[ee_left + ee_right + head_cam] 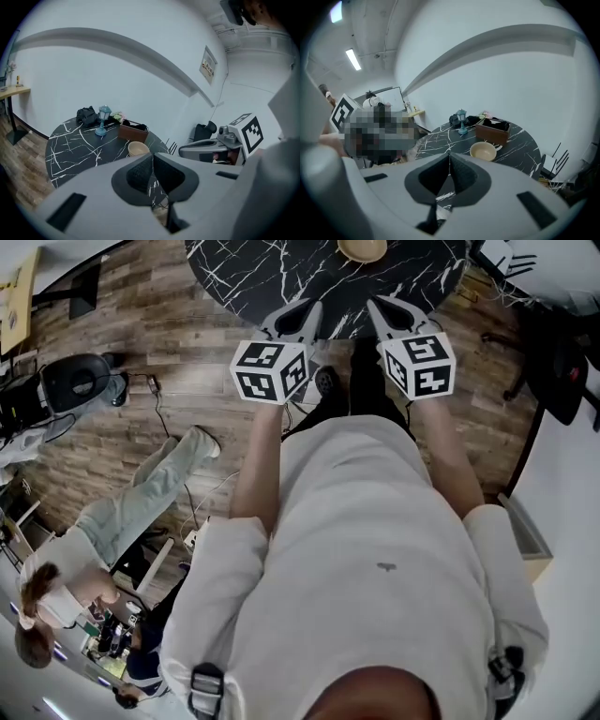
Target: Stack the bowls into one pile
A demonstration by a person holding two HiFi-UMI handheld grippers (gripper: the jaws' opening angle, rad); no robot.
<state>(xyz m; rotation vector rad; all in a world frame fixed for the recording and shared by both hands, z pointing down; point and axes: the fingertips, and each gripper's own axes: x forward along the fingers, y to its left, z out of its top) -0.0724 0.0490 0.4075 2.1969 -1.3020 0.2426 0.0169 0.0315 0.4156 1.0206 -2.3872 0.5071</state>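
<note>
Tan and round, the bowl [362, 248] sits on the black marble table [244, 277], out ahead of me and between the lines of my two grippers. I see only this one pile, and I can't tell whether it is a single bowl or several nested, so my guess is that the stacking is finished or close to it. Being round, it has no long axis to line up with, and any approach over the rim would do. A brown box [492, 131] stands just behind the bowl, with a small blue lamp [102, 120] and a dark bundle [86, 115] farther back, so the open side is the near one, bare marble facing me. The right gripper [380, 304] looks the nearer of the two; in its own view the bowl lies a little right of the jaws. The left gripper [311, 306] sees the bowl almost straight ahead, just left of centre. Both sets of jaws are pressed together with nothing between the pads, and both hang at the near table edge — well short of the bowl. Another person is down at the left, on the wooden floor [112, 456], well apart from my reach.
</note>
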